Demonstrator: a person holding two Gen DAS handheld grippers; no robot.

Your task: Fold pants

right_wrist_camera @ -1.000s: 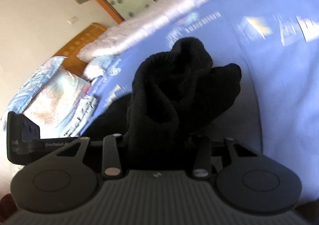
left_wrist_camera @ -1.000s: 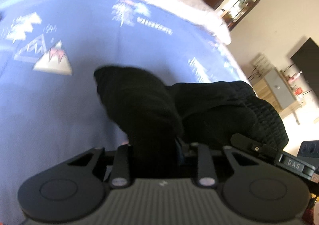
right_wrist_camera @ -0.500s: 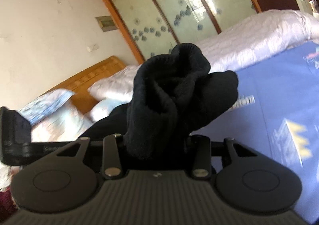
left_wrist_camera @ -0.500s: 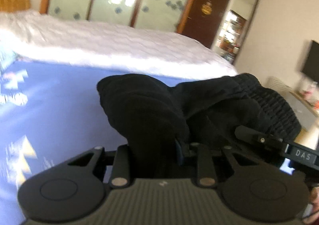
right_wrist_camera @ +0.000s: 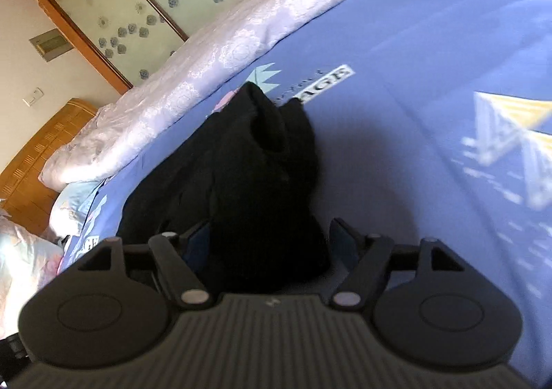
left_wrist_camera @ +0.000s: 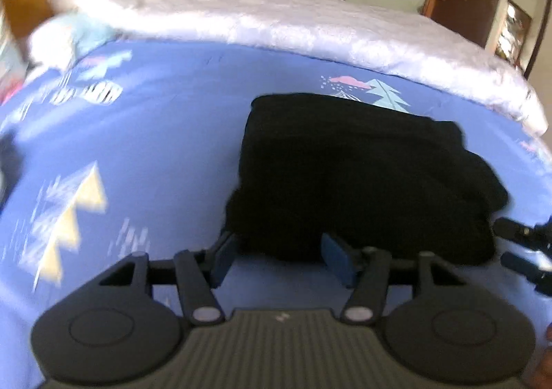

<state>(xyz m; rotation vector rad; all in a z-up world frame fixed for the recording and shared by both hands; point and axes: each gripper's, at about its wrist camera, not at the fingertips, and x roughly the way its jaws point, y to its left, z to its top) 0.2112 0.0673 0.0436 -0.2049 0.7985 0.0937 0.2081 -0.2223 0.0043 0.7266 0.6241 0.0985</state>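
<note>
The black pants (left_wrist_camera: 362, 175) lie as a folded bundle on the blue printed bed sheet (left_wrist_camera: 155, 154). My left gripper (left_wrist_camera: 281, 256) sits at their near edge. Its jaws are opening, and the cloth edge lies loosely between the blue pads (left_wrist_camera: 339, 259). In the right wrist view the pants (right_wrist_camera: 255, 175) stretch away from my right gripper (right_wrist_camera: 270, 244). Its jaws are opening too, with a hump of cloth between them and a gap beside the right pad (right_wrist_camera: 345, 240). The tip of my right gripper (left_wrist_camera: 524, 244) shows at the pants' right end in the left wrist view.
A pale pink quilt (left_wrist_camera: 276, 16) runs along the far side of the bed. A wooden headboard (right_wrist_camera: 38, 161) and pillows (right_wrist_camera: 20, 258) are at the left. Glass-fronted wardrobe doors (right_wrist_camera: 138, 9) stand behind the bed. Bare blue sheet (right_wrist_camera: 448, 113) spreads right of the pants.
Both grippers were shut on bunched pants held above the bed. They have come down, the pants now rest on the sheet, and both pairs of jaws have spread and let go.
</note>
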